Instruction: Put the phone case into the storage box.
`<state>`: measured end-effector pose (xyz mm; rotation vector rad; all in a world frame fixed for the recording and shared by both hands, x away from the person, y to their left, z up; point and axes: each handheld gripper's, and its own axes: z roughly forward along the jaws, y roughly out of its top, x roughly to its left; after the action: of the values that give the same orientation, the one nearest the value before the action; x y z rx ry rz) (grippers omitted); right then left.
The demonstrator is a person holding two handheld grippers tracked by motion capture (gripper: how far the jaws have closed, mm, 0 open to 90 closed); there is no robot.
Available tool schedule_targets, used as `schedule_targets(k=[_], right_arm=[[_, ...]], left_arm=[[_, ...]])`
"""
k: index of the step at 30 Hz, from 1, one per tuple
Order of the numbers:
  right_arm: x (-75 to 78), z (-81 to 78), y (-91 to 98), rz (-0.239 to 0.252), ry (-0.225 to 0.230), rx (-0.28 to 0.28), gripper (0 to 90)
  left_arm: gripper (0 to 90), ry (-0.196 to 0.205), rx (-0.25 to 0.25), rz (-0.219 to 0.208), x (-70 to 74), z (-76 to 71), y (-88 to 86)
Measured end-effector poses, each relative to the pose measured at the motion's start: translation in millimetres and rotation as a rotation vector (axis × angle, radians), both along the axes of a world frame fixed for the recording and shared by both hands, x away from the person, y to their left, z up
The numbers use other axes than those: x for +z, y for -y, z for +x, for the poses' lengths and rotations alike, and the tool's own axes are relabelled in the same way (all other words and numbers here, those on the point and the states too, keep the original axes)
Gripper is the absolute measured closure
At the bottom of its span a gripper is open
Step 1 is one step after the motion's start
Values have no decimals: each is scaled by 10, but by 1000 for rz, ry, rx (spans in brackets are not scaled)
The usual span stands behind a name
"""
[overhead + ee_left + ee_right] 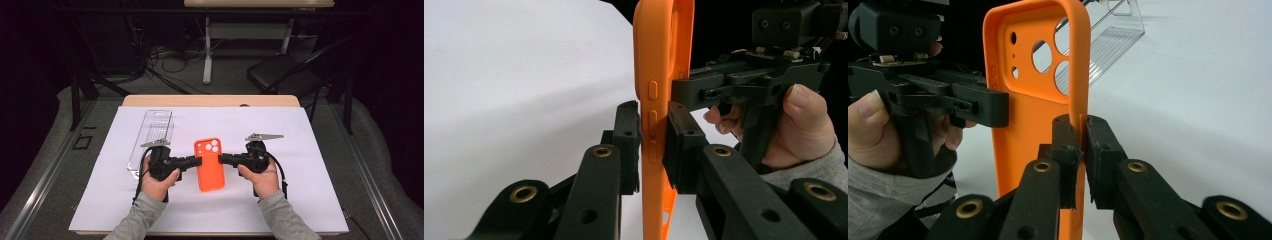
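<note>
Orange phone case lengthwise, camera holes seemingly away.

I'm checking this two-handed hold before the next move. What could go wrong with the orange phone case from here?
1. Each gripper pinches only a thin side wall of the orange case: the left gripper on the button edge, the right gripper on the opposite rim. The soft-looking case could slip or twist out.
2. Pulling the hands apart may stretch or bend it.
3. The clear plastic tray lies close beside the left hand; a sideways swing might knock it.

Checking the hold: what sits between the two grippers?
The orange phone case, held by its side edges between the left gripper and right gripper, shown in the high view.
</note>
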<state>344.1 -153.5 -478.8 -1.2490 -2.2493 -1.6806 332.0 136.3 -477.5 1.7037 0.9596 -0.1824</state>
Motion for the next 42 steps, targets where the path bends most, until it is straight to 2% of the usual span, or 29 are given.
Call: schedule_targets(k=[19, 27, 35, 42], right_arm=[[5, 17, 60, 0, 15, -43, 842], [15, 19, 95, -9, 31, -75, 842], [29, 13, 121, -17, 49, -104, 842], [34, 12, 139, -27, 61, -124, 842]], left_arm=[[645, 2, 19, -3, 1, 24, -10], [569, 54, 45, 23, 26, 22, 6], [481, 131, 94, 67, 38, 22, 1], [440, 145, 122, 99, 31, 35, -7]])
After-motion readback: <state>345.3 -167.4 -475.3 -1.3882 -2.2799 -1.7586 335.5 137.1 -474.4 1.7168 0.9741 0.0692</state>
